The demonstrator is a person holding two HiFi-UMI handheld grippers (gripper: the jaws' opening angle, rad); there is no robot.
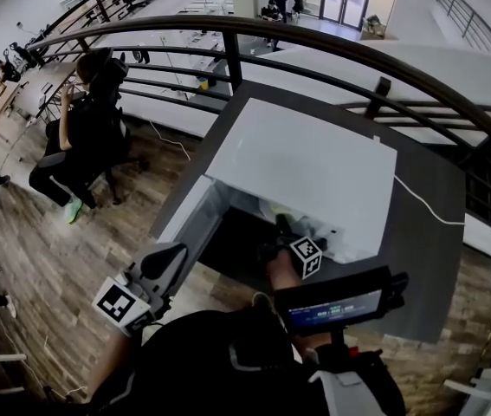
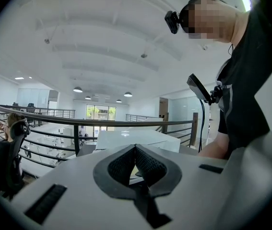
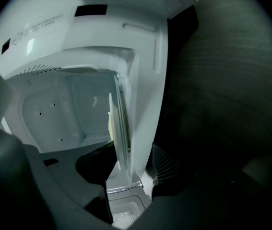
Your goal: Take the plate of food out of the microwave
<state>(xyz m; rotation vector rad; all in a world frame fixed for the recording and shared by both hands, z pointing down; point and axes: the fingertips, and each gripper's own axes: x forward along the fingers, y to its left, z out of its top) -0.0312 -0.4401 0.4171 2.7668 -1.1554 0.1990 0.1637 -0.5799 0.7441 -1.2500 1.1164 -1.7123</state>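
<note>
Where the white microwave [image 1: 314,159] stands on the dark surface [image 1: 427,232] with its door [image 1: 184,219] swung wide, the right claw [image 3: 128,163] sits in the mouth of the cavity, rolled onto its side. Its two jaws are drawn in to a narrow gap on the thin white rim of the plate [image 3: 120,128], one jaw against each face. The ribbed pad [image 3: 163,166] of the jaw nearer the surface lies just beside the plate's underside.

Just past this claw's tips, on the plate's upper face, shows a pale yellow patch of food [image 3: 109,123]. Beyond that is the cavity's white back wall [image 3: 64,114], dotted with small holes. The plate is inside the microwave, at the front of the opening.

The left claw [image 2: 135,150] hangs in the air well apart from the right claw, out past the open door and off the edge of the surface. Its dark pads meet at the tips and grip nothing. Ahead of it lie the microwave's flat top and a dark railing [image 2: 102,123], and the person's black sleeve [image 2: 251,90] is close on its right.
</note>
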